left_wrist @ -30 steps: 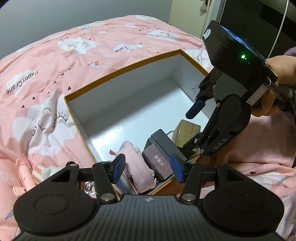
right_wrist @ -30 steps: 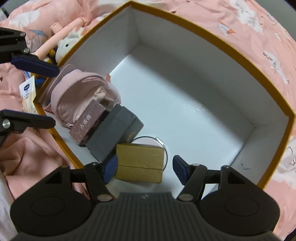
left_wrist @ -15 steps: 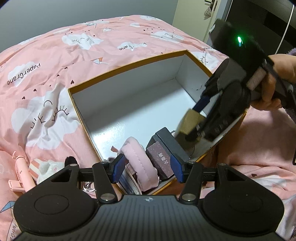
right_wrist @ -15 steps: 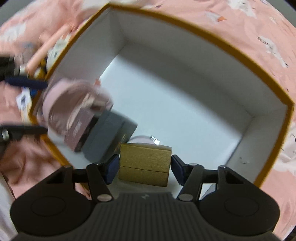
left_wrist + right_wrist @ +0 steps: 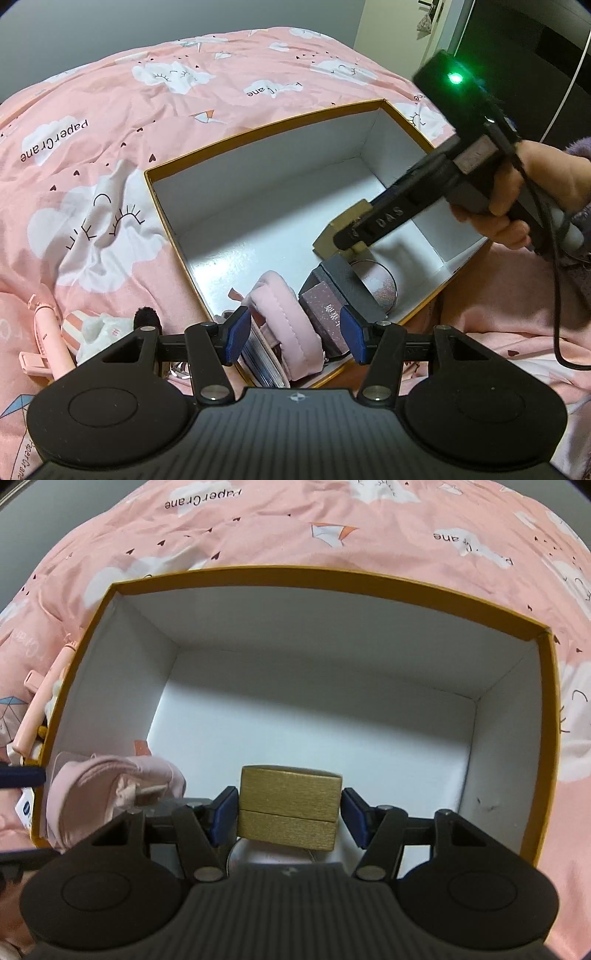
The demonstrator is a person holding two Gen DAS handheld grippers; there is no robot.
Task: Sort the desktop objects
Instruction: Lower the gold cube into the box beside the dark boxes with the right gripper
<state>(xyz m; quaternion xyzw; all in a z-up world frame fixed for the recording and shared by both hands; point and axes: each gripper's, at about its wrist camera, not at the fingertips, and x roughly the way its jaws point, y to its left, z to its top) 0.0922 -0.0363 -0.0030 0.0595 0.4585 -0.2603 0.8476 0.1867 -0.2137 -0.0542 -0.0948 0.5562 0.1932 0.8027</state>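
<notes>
Nearest to us, the left gripper (image 5: 293, 332) hangs released and empty over the near corner of the storage box (image 5: 258, 129), just above the pink pouch (image 5: 273, 295) and the maroon packet (image 5: 325, 314) leaning on the dark case (image 5: 347, 280).

Just beyond, our right gripper (image 5: 288, 812) has just been closing its jaws with the gold box (image 5: 288, 797) between them. It now looks clasped and tilted clear of the floor, above a metal ring (image 5: 384, 291).

We judge the step to be placing this gold box inside the storage box. The next move calls for carrying it to a bare patch, levelling it and letting go.

Open room is generous: the far half of the white floor is bare. The orange rim stands well away on all sides but the near one, where the packed items crowd.

Outside, on the pink quilt (image 5: 147, 92), a pink pen (image 5: 48, 332) and a plush toy (image 5: 96, 328) are not yet sorted.
</notes>
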